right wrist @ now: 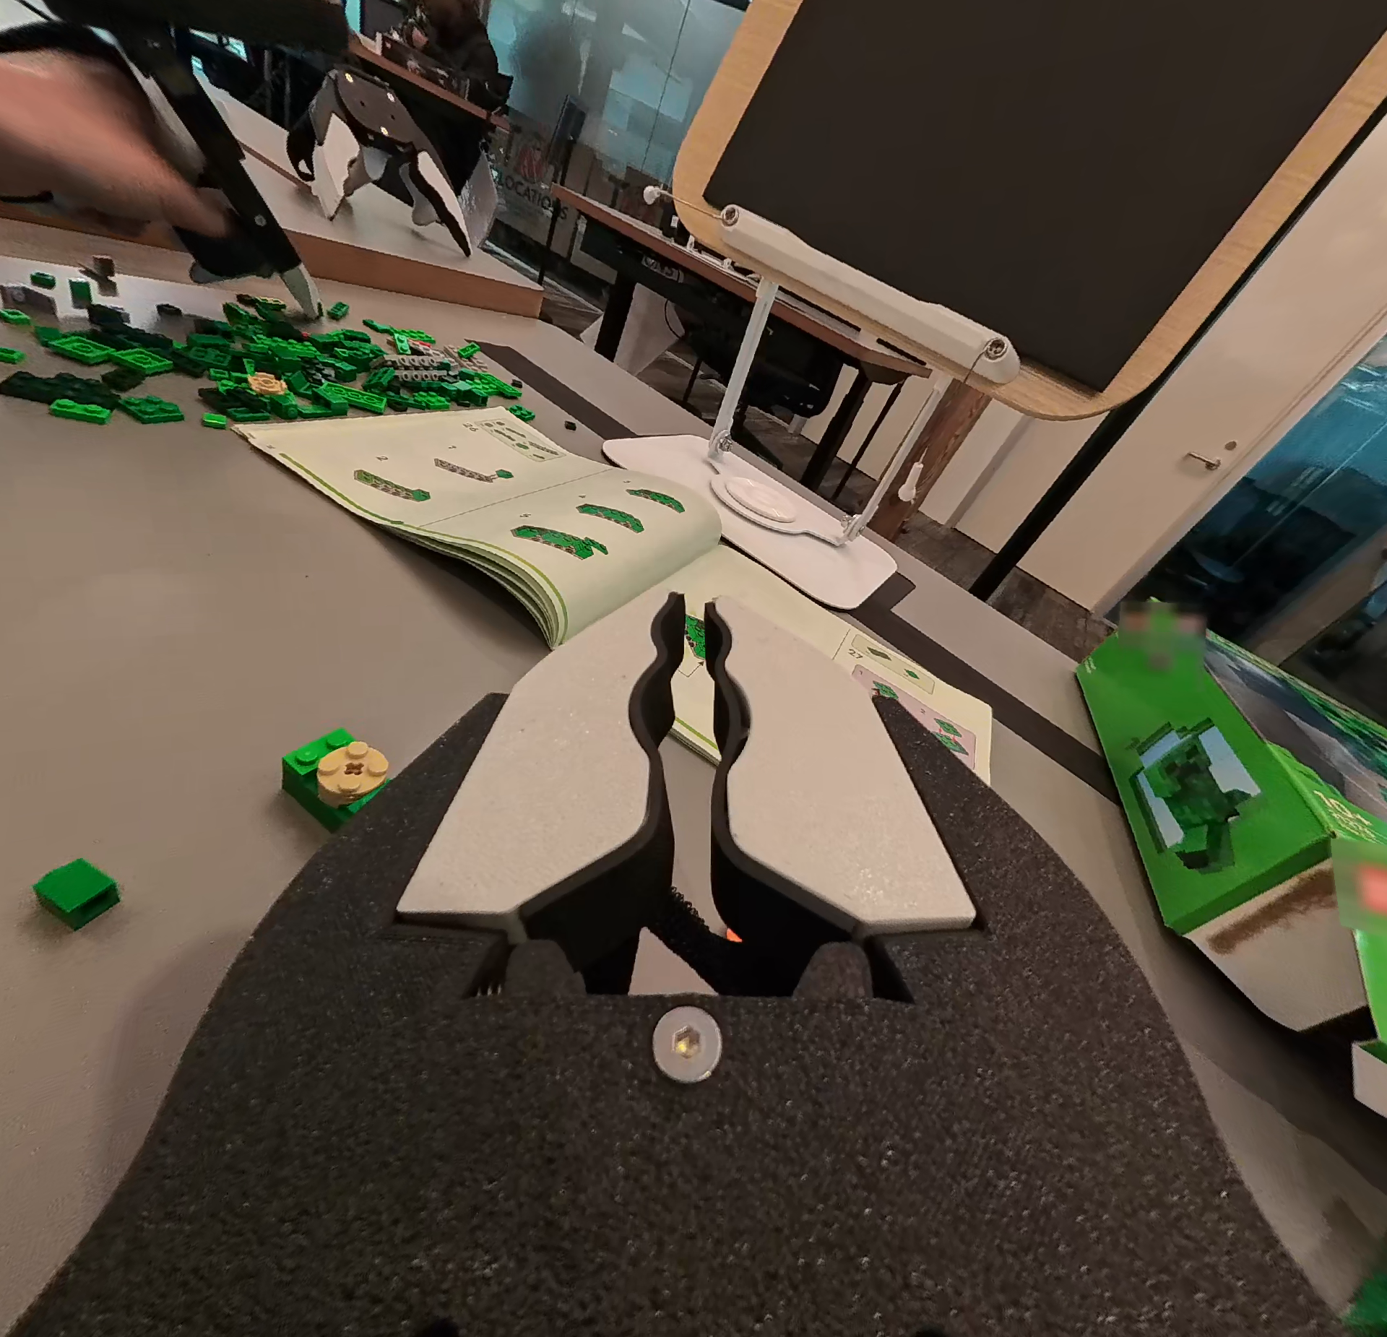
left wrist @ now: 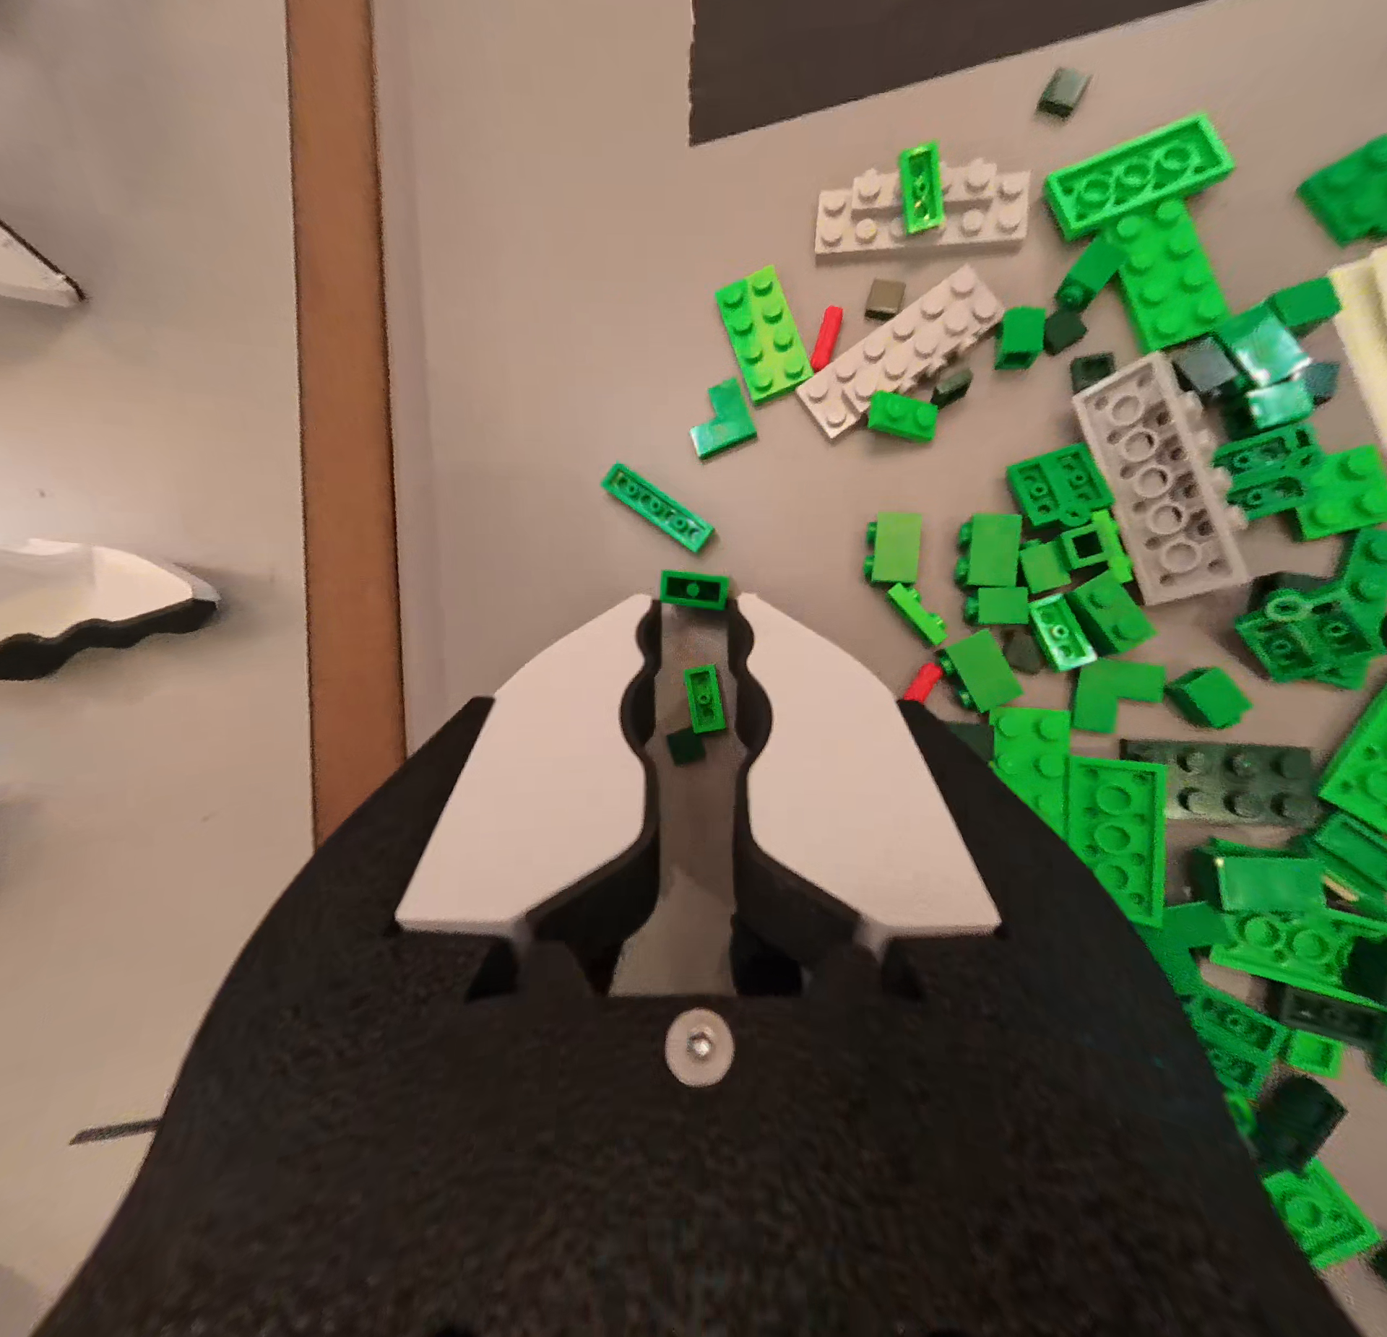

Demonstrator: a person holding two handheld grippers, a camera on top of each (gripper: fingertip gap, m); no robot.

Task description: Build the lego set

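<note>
A pile of green, dark green and grey lego pieces (left wrist: 1126, 475) lies on the grey table (left wrist: 525, 250); the right wrist view shows it at the far left (right wrist: 248, 370). My left gripper (left wrist: 694, 599) is shut on a small green brick (left wrist: 694, 589) at its fingertips, at the pile's left edge. In the right wrist view its tip (right wrist: 304, 299) is down at the pile. A small green plate (left wrist: 704, 699) and a dark green tile (left wrist: 685, 747) lie below its fingers. My right gripper (right wrist: 696, 610) is shut and empty, above the open instruction booklet (right wrist: 480, 490).
A small green build with a tan round piece (right wrist: 338, 772) and a green tile (right wrist: 75, 892) lie left of my right gripper. A green lego box (right wrist: 1201, 776) stands at the right. A white lamp base (right wrist: 788, 513) and a black board (right wrist: 1051, 138) stand behind the booklet. The grippers' ends are close to 45 cm from one another.
</note>
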